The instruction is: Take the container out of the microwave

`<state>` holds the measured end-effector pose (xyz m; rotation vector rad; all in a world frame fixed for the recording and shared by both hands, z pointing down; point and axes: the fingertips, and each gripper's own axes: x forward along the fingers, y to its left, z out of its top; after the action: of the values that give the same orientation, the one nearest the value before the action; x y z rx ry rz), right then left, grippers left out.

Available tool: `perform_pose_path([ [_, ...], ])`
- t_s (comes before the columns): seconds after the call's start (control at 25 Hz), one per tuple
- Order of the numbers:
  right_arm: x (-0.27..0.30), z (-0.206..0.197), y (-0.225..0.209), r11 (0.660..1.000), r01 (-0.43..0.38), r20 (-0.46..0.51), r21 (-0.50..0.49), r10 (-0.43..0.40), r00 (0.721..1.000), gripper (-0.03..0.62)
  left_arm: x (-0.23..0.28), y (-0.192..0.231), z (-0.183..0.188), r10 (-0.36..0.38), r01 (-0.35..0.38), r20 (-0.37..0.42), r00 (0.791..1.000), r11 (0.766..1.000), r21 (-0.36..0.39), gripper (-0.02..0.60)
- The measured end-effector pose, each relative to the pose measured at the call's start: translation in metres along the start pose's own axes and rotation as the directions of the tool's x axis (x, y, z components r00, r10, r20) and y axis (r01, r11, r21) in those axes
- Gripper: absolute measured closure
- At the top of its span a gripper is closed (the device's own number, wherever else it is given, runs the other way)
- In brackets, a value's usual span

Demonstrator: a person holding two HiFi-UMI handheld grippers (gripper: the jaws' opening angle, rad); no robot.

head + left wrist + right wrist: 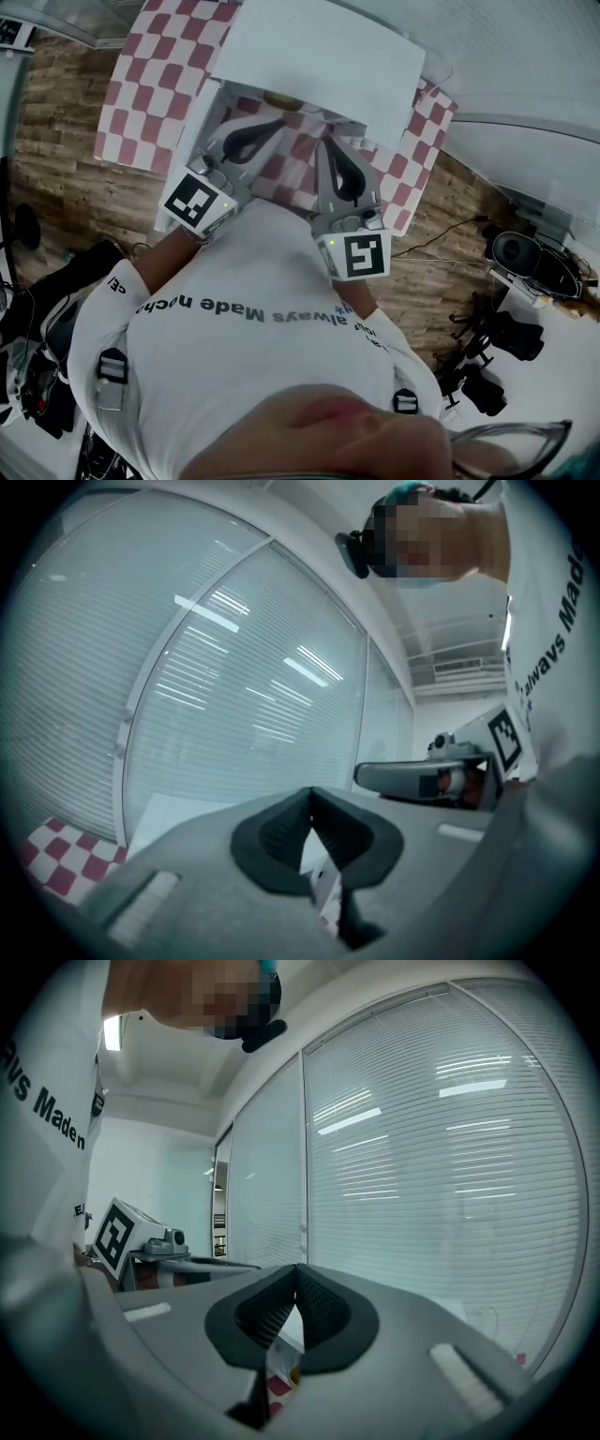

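**Status: removal not started.**

1. Reference object. A white box (319, 56) stands on the checkered surface (141, 103). Judged from its shape and the task, it is the microwave, seen from above. No view shows its front, so whether the door is open or closed cannot be determined.

2. Container. The container is not identifiable in any view, and it is presumed to be inside the white box. A small tan patch (281, 99) shows at the near edge of the white box, but it is too small to identify.

3. Left gripper (277, 125). It is held just in front of the near edge of the white box, toward the box's left half. In the left gripper view, the left gripper (311, 799) has its jaws pressed together with nothing between them.

4. Right gripper (330, 148). It is held just in front of the same near edge, beside the left gripper. In the right gripper view, the right gripper (297, 1274) has its jaws pressed together and is empty.

5. Contact. Neither gripper is seen touching the white box.

**Completed:** both grippers are positioned close in front of the white box.

**Remaining (judged):**
- Open the door, if it is closed.
- Spread the jaws of one gripper.
- Reach into the white box and grip the container.
- Withdraw the container and set it on the checkered surface beside the white box.
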<state>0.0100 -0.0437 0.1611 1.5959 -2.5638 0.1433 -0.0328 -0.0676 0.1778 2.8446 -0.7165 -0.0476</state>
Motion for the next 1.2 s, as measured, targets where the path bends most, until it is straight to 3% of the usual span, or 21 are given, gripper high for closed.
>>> perform_pose_path([
  [0.48, -0.020, -0.009, -0.029, 0.999, -0.015, 0.022, 0.043, 0.014, 1.000, 0.592, 0.026, -0.016, -0.015, 0.043, -0.043, -0.003, 0.999, 0.999, 0.014, 0.578],
  [0.96, -0.007, -0.078, -0.033, 0.996, -0.058, -0.101, 0.065, 0.064, 0.993, 0.574, 0.027, 0.000, -0.071, 0.095, -0.096, -0.068, 0.993, 0.995, -0.012, 0.555],
  [1.2, 0.007, -0.121, -0.036, 0.993, -0.028, -0.144, 0.112, 0.044, 0.989, 0.562, 0.026, 0.021, -0.115, 0.135, -0.139, -0.118, 0.984, 0.990, -0.029, 0.547],
])
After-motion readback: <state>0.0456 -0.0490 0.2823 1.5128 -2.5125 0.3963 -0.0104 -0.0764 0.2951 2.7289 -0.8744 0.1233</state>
